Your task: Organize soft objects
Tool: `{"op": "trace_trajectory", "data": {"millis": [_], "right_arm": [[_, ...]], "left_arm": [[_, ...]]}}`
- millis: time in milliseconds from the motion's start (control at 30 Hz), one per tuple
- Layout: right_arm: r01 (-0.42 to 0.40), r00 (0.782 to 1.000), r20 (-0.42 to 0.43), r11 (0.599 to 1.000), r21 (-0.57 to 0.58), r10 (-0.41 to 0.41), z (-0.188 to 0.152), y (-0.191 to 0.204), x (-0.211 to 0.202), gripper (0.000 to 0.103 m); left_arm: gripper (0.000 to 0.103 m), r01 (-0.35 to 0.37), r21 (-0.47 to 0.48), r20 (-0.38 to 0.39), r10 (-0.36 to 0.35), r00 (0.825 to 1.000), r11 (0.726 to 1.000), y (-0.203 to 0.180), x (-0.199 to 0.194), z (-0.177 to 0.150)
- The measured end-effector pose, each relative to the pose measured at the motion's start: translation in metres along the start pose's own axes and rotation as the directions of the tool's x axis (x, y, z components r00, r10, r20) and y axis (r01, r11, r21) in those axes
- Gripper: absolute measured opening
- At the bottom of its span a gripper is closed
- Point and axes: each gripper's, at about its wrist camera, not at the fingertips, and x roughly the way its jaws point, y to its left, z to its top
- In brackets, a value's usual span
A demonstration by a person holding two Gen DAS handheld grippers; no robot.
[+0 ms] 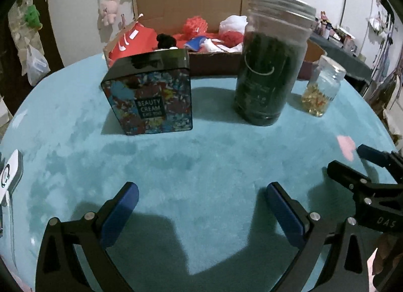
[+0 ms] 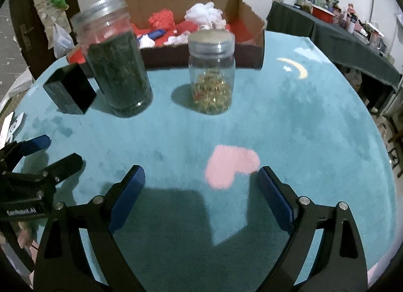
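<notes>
A cardboard box (image 1: 214, 4) at the back of the teal table holds soft things: a red mesh puff (image 1: 195, 26), a white puff (image 1: 233, 23), red cloth (image 1: 131, 39) and a small black item (image 1: 166, 39). The box also shows in the right wrist view (image 2: 252, 22), with its red puff (image 2: 162, 19) and white puff (image 2: 205, 13). My left gripper (image 1: 201, 196) is open and empty, low over the cloth near the front. My right gripper (image 2: 201, 181) is open and empty beside it, also seen at the left view's right edge (image 1: 350, 161).
In front of the box stand a patterned "Beauty Cream" tin (image 1: 151, 95), a tall jar of dark leaves (image 1: 269, 65) and a small jar of yellow capsules (image 1: 322, 87). The teal cloth (image 2: 289, 120) has a pink heart patch (image 2: 231, 166). A cluttered side table (image 2: 340, 29) stands right.
</notes>
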Motion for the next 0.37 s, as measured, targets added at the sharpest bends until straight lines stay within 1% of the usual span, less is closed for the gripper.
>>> {"op": "trace_trajectory", "data": {"millis": [233,367], "right_arm": [[0.034,0.999,0.019,0.999,-0.016,-0.033,-0.0044,0.0013,0.0016,0.092],[0.034,0.999,0.027,0.999,-0.005,-0.033,-0.0049,0.0007,0.002,0.092]], "left_arm": [[0.103,-0.018,-0.011,0.007,0.018,1.0,1.0,0.0007,0.0038,0.0005],[0.103,-0.016,-0.024,0.012,0.017,1.0,1.0,0.0012,0.0036,-0.0012]]}}
